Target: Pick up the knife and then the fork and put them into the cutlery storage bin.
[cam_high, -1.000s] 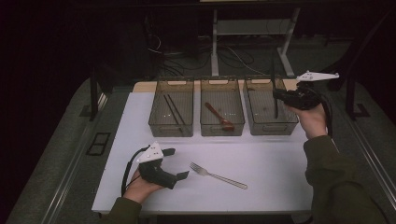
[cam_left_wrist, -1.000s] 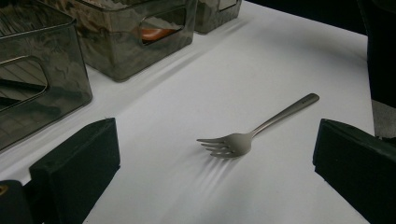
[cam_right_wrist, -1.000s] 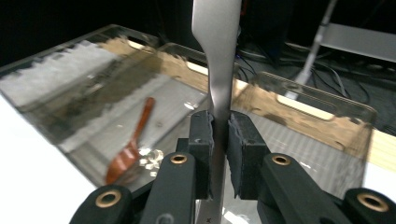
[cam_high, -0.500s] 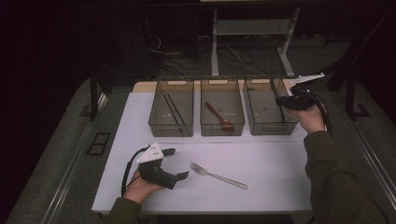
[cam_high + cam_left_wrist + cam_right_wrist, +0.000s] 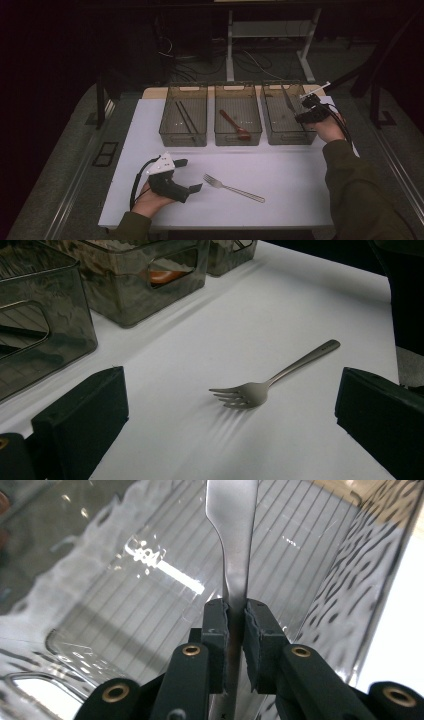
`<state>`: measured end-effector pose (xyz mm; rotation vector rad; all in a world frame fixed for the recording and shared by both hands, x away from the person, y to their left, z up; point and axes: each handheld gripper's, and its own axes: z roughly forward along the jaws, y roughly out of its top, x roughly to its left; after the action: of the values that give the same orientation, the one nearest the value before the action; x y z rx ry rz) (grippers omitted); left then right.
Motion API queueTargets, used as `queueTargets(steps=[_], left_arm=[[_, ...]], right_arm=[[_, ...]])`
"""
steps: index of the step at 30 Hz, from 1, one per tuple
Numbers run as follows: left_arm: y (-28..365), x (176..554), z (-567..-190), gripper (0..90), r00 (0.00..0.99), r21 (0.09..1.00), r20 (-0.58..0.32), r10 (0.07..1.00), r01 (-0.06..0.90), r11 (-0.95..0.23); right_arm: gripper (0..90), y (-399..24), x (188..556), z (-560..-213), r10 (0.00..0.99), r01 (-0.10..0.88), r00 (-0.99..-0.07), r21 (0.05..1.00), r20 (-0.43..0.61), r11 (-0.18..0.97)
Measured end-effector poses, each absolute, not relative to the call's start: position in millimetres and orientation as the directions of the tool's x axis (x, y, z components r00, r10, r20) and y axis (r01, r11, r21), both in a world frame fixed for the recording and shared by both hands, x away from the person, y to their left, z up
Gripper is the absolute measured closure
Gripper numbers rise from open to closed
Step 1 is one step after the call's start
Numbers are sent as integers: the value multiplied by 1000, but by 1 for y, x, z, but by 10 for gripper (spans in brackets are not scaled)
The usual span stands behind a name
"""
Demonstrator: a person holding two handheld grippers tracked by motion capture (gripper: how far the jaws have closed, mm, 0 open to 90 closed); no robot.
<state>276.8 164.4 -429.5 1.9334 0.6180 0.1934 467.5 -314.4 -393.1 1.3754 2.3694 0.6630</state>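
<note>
Dark room, white tabletop. Three smoky clear plastic bins in row at far side. Right gripper over rightmost bin, jaws clamped on flat silver metal utensil handle. Left gripper resting on table near front edge, jaws wide apart, holding nothing. Silver metal fork lying flat just ahead of it.

Left gripper: lower left of the high view, hand-held, jaws spread wide. Right gripper: upper right, forearm extended, jaws pinched nearly together.
</note>
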Motion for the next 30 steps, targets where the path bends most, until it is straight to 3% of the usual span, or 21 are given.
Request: queueTargets(steps=[6, 16, 21, 30], left_arm=[[164, 277, -429, 0, 854, 888, -141, 500, 332, -317], [165, 276, -429, 0, 854, 888, -141, 502, 333, -317], [164, 276, -429, 0, 855, 888, -141, 499, 332, -319], [164, 277, -429, 0, 855, 887, -141, 500, 333, -319]], right_arm=[[766, -308, 470, -398, 870, 720, -487, 529, -76, 449], [481, -312, 456, -381, 884, 669, -468, 654, 1, 353], [434, -320, 435, -370, 871, 616, -478, 748, 108, 246], [412, -326, 400, -370, 829, 553, -535, 810, 163, 197]])
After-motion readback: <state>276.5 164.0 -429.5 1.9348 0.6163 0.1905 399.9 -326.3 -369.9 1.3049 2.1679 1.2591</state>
